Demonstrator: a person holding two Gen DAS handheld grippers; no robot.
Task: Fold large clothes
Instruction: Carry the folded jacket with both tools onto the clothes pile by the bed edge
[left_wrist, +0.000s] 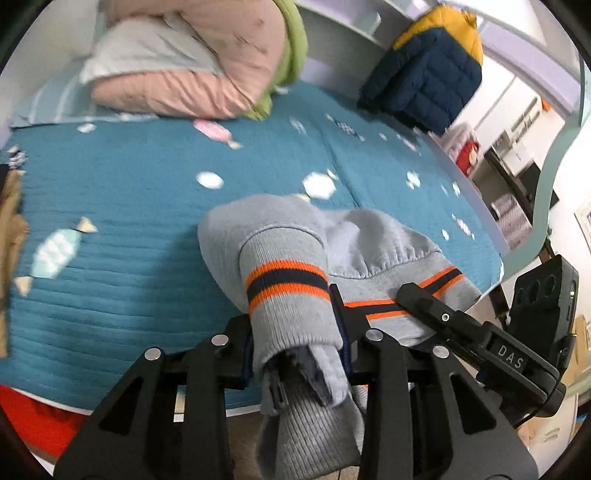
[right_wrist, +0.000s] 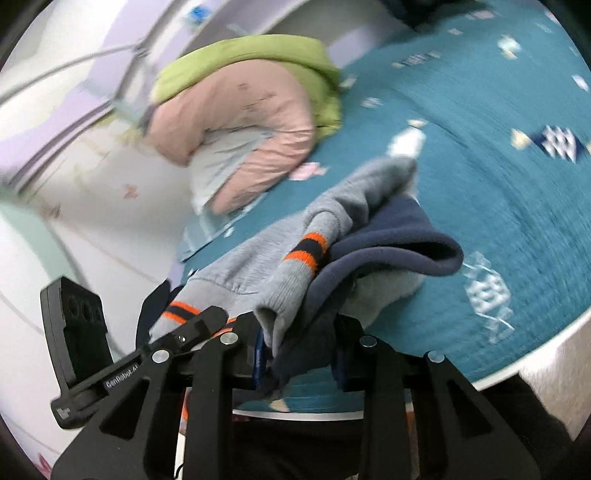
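A grey sweatshirt (left_wrist: 291, 243) with orange and navy striped cuffs and a navy lining lies bunched at the near edge of the teal bedspread (left_wrist: 129, 206). My left gripper (left_wrist: 295, 339) is shut on one striped cuff, which hangs down between its fingers. The other gripper's body shows at the right of this view, over the striped hem. In the right wrist view my right gripper (right_wrist: 299, 354) is shut on the grey and navy fabric of the sweatshirt (right_wrist: 332, 221), above the bed's near edge (right_wrist: 517, 365).
A folded pink and green quilt with a pale pillow (left_wrist: 192, 66) lies at the head of the bed. A navy and yellow puffer jacket (left_wrist: 428, 70) sits at the far right edge. Brown cloth (left_wrist: 9, 229) lies at the left. Furniture stands beyond the bed's right side.
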